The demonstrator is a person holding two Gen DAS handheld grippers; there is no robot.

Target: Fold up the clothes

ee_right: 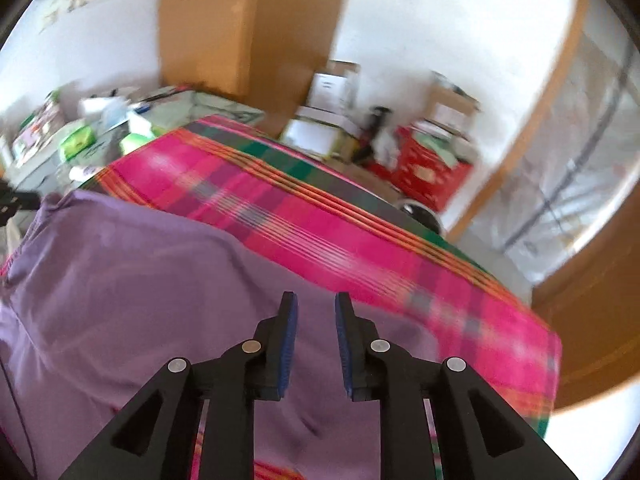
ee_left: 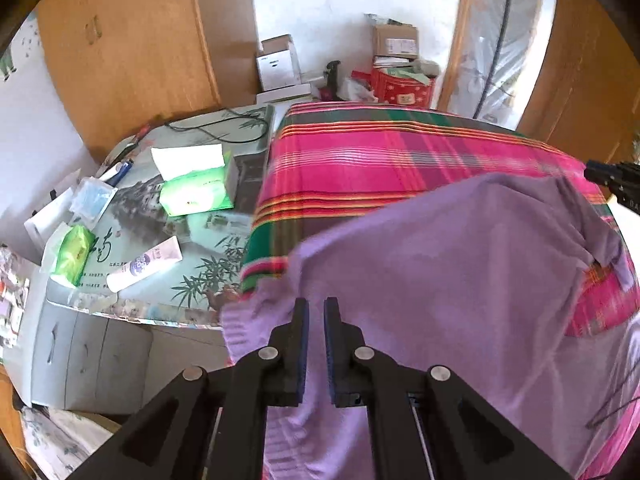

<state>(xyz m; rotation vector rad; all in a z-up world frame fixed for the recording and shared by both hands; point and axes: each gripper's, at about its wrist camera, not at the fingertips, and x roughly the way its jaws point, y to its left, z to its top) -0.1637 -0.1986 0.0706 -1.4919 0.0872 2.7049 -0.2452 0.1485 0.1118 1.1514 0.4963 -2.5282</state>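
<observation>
The left gripper (ee_left: 316, 305) has its jaws at a narrow gap, nothing between them — the purple garment (ee_left: 440, 280) lies beneath and ahead, on the striped cloth (ee_left: 360, 160) (pink, mostly). The right gripper (ee_right: 316, 300) is parted wider, empty, above the same garment.

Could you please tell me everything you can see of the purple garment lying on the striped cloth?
The purple garment is a soft lilac knit, apparently a top, with a ribbed band showing at its near left corner. It lies spread on the pink, green and orange striped cloth, partly doubled over, one fold hanging at its far right edge. Its near part drapes over the cloth's edge. The left gripper and right gripper hover above it; neither holds it.
</observation>
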